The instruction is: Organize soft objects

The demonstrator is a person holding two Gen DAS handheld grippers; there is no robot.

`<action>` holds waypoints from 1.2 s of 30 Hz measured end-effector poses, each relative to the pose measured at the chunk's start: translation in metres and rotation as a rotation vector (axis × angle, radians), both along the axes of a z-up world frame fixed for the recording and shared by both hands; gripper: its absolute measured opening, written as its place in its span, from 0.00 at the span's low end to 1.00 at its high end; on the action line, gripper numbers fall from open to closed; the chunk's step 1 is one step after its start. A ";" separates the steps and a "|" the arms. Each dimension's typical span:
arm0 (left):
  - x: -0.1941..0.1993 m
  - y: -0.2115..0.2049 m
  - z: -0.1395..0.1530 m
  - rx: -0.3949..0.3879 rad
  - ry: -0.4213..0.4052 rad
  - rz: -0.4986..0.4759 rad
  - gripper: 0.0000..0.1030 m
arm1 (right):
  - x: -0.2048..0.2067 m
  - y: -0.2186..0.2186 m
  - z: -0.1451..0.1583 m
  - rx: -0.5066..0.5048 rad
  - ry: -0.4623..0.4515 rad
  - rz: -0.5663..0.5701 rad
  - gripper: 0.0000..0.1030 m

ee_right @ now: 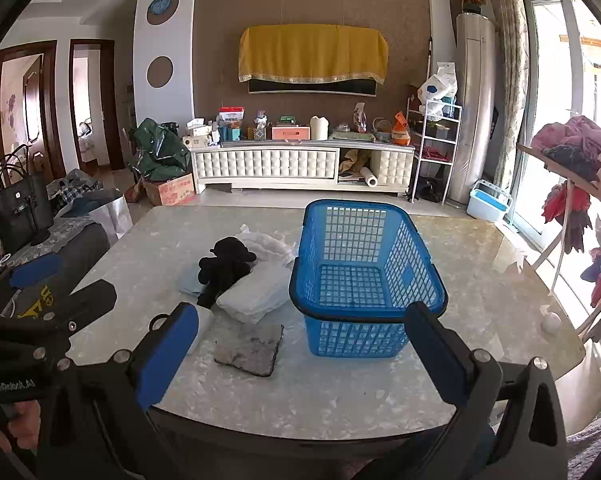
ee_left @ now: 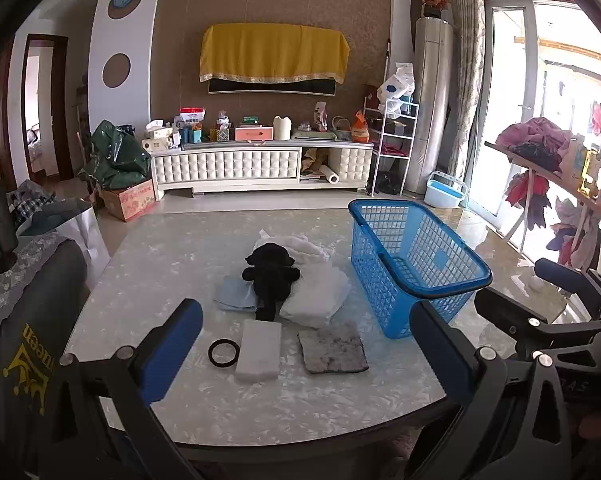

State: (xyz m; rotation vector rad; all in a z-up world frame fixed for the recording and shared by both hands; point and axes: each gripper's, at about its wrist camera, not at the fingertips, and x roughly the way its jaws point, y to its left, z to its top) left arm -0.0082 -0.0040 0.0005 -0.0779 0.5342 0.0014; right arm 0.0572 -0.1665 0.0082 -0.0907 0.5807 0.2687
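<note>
A black plush toy (ee_left: 270,276) lies on a pile of white pillows (ee_left: 318,294) and a light blue cloth (ee_left: 234,296) mid-table. In front lie a white sponge block (ee_left: 258,350), a grey rag (ee_left: 332,348) and a black ring (ee_left: 223,353). An empty blue basket (ee_left: 410,256) stands to the right. My left gripper (ee_left: 304,354) is open and empty above the table's near edge. My right gripper (ee_right: 300,356) is open and empty, in front of the basket (ee_right: 360,268); the plush (ee_right: 224,266), pillows (ee_right: 256,292) and rag (ee_right: 250,348) lie to its left.
The marble table (ee_right: 480,280) has a small white ball (ee_right: 551,323) near its right edge. A grey sofa with bags (ee_right: 20,208) stands on the left, a clothes rack (ee_right: 572,184) on the right, a TV cabinet (ee_right: 300,166) beyond.
</note>
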 end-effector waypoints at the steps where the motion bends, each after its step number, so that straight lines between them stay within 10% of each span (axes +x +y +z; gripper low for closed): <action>1: 0.000 0.000 0.000 -0.002 0.000 -0.001 1.00 | 0.000 0.000 0.000 0.000 0.001 0.000 1.00; 36: -0.003 0.003 0.000 -0.011 -0.001 -0.003 1.00 | -0.001 0.000 -0.003 -0.001 0.022 0.003 1.00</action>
